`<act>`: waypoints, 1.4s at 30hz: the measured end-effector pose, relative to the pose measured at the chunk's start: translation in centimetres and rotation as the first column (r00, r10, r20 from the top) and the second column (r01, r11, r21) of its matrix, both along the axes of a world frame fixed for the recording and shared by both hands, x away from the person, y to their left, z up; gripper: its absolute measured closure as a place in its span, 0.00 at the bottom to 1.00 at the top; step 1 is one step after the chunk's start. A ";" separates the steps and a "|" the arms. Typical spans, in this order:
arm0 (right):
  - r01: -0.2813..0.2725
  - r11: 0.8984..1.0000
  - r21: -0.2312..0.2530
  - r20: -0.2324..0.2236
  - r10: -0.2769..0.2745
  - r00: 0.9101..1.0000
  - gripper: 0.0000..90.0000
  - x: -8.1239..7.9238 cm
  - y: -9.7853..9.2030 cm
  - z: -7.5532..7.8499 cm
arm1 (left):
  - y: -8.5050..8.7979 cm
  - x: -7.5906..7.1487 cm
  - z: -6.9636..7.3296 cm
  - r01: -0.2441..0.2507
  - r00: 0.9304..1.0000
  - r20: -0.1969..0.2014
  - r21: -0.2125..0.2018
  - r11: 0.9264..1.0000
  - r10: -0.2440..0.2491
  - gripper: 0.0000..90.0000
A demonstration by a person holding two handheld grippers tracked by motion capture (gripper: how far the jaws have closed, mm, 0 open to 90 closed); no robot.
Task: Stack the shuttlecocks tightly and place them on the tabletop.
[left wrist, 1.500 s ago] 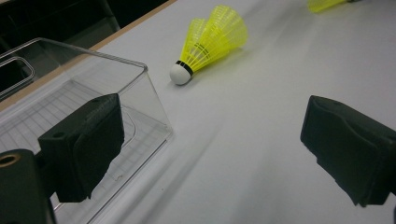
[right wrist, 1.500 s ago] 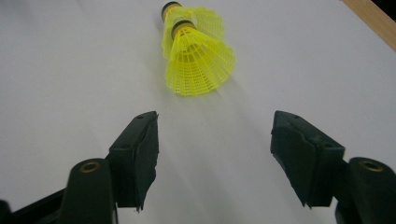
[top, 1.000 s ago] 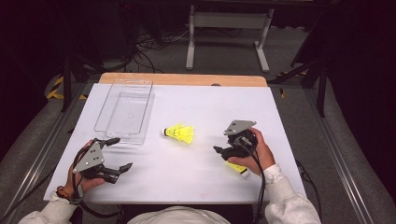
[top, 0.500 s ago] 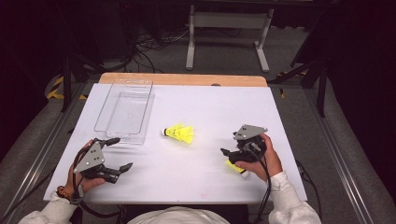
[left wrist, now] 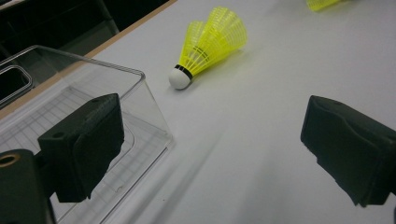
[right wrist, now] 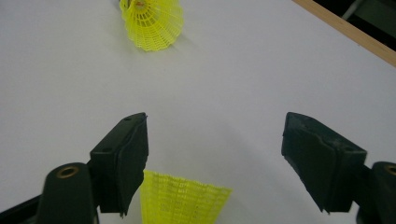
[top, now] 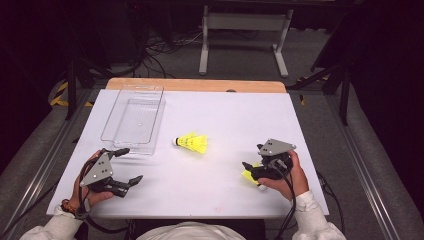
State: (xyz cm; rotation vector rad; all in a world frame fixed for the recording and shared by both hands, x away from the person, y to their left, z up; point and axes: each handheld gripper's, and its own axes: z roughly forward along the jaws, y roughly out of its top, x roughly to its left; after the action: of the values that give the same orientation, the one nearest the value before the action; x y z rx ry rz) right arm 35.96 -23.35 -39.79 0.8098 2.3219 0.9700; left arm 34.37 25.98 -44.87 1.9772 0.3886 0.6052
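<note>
Dark room, cables and a metal stand beyond a white table (top: 210, 185) edged with wood at the far side. Clear plastic tray (top: 134, 119) at the far left, empty. 2 yellow shuttlecocks: 1 lying on its side near the middle of the table (top: 191, 142), cork toward the tray; the other (right wrist: 184, 201) close under the right gripper (top: 252, 167), its mesh skirt low between the 2 jaws. Those jaws have just been opening and stand wide, pads clear of the skirt on both sides, nothing gripped. Left gripper (top: 127, 167) resting near the tray's front corner, jaws wide apart, empty.

Likely step: picking up the near shuttlecock for the tray. Best done by centring the skirt between the pads first, then lowering and closing gently. Soft mesh, prone to crushing or slipping sideways under an off-centre pinch.
</note>
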 end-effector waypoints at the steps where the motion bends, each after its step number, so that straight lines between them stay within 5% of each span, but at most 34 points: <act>1: 0.001 1.000 0.006 -0.001 -0.001 1.000 0.26 -0.1 -0.2 -0.1 | 0.0 -0.1 0.0 0.000 1.000 0.001 0.001 1.000 0.000 0.08; 17: 0.010 1.000 -0.027 -0.073 -0.012 0.997 0.20 -0.4 -0.9 -2.4 | 0.7 -0.6 -0.1 -0.018 1.000 -0.003 -0.005 1.000 0.018 0.08; 33: 0.034 0.999 -0.036 -0.181 -0.040 0.983 0.19 0.4 -1.0 -5.0 | 0.7 -0.6 0.0 -0.008 1.000 0.001 0.002 1.000 0.008 0.08; 42: 0.029 1.000 -0.007 -0.206 -0.030 0.978 0.33 0.6 -1.1 -5.2 | 0.5 -0.5 -0.1 -0.002 1.000 0.000 0.006 1.000 0.002 0.08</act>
State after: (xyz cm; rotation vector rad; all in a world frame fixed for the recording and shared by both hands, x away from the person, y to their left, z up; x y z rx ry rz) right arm 36.58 -24.41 -45.03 0.9821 2.4773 0.9060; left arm 33.88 26.49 -44.92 1.9821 0.3895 0.6088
